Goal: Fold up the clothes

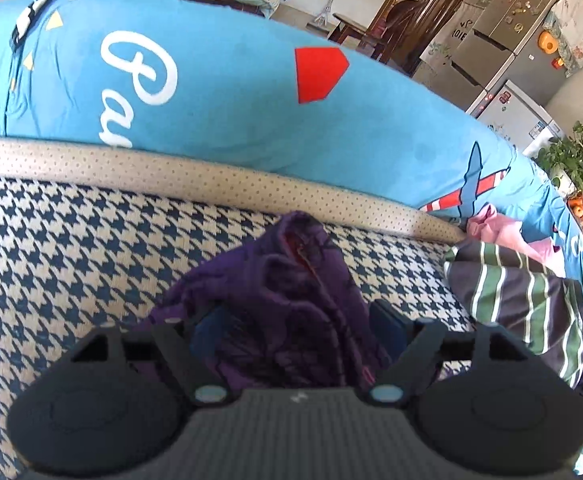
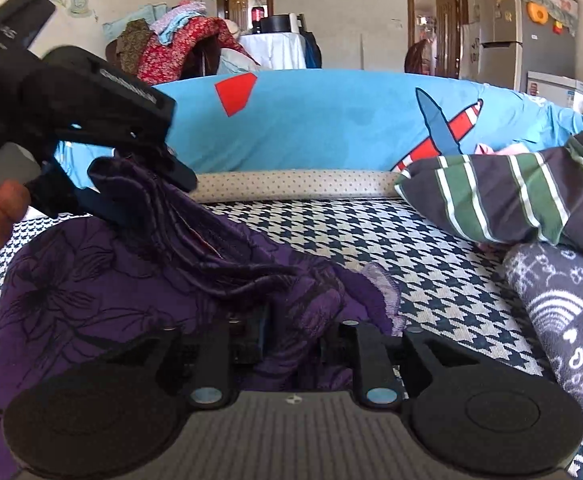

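I read left hand-held gripper clamping purple garment | right hand-held gripper clamping same garment | houndstooth sofa seat beneath.

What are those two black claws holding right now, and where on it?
Both grip the purple floral garment: the left gripper pinches a bunched fold lifted off the houndstooth cushion, and the right gripper clamps gathered fabric lower down.

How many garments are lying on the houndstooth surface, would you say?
4 visible: the purple garment held by both grippers, a striped one at right, pink cloth behind it, a patterned navy piece nearest right. Others may be hidden.
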